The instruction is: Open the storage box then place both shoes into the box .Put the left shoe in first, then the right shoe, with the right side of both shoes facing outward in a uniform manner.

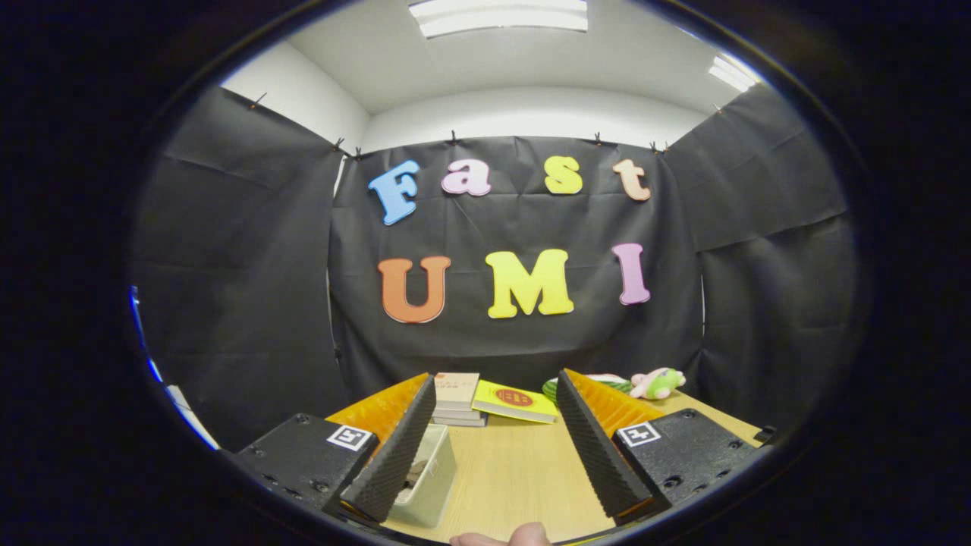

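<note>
My gripper (497, 394) is held high over the wooden table (516, 470), open, with a wide gap and nothing between its fingers. A pale storage box (428, 478) sits on the table just below and behind my left finger (398, 455), partly hidden by it; something small and dark lies inside it. Whether it has a lid I cannot tell.
Beyond the fingers, a stack of books (457, 398) and a yellow book (516, 402) lie at the table's far edge. A soft toy (656, 383) and a green striped thing (552, 388) lie behind my right finger. Fingertips of a person (501, 539) show at the near edge.
</note>
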The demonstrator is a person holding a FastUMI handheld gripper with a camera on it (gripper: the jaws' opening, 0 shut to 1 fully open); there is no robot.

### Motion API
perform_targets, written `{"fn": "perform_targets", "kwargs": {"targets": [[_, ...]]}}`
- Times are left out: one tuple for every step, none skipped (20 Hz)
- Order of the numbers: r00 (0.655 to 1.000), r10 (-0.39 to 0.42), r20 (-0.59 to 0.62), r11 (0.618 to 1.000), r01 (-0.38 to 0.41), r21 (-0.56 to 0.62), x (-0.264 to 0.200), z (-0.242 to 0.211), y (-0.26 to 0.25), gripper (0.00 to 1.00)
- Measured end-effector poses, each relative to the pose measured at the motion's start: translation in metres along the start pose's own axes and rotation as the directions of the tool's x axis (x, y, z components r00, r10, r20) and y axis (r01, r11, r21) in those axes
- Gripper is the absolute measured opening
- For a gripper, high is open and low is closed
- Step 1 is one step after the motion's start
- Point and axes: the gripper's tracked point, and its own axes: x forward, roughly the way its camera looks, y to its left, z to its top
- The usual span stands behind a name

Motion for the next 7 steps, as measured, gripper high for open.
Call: {"fn": "perform_targets", "kwargs": {"targets": [[1.000, -0.001, -0.004, 1.000, 0.001, 0.004, -0.0001, -0.0004, -0.0010, 1.00], [1.000, -0.001, -0.003, 1.000, 0.001, 0.006, 0.0001, -0.0005, -0.0004, 1.00], [1.000, -0.004, -0.002, 1.000, 0.004, 0.005, 0.0008, 0.0002, -0.0021, 1.00], [1.000, -0.006, -0.001, 1.000, 0.006, 0.003, 0.0007, 0.0002, -0.0025, 1.00], [1.000, -0.004, -0.005, 1.000, 0.004, 0.002, 0.0005, -0.0007, -0.0023, 1.00], [1.000, -0.001, -0.008, 1.000, 0.001, 0.002, 0.0004, -0.0027, -0.0022, 1.00], [1.000, 0.000, -0.010, 1.000, 0.000, 0.002, 0.0001, -0.0036, -0.0019, 1.00]]}}
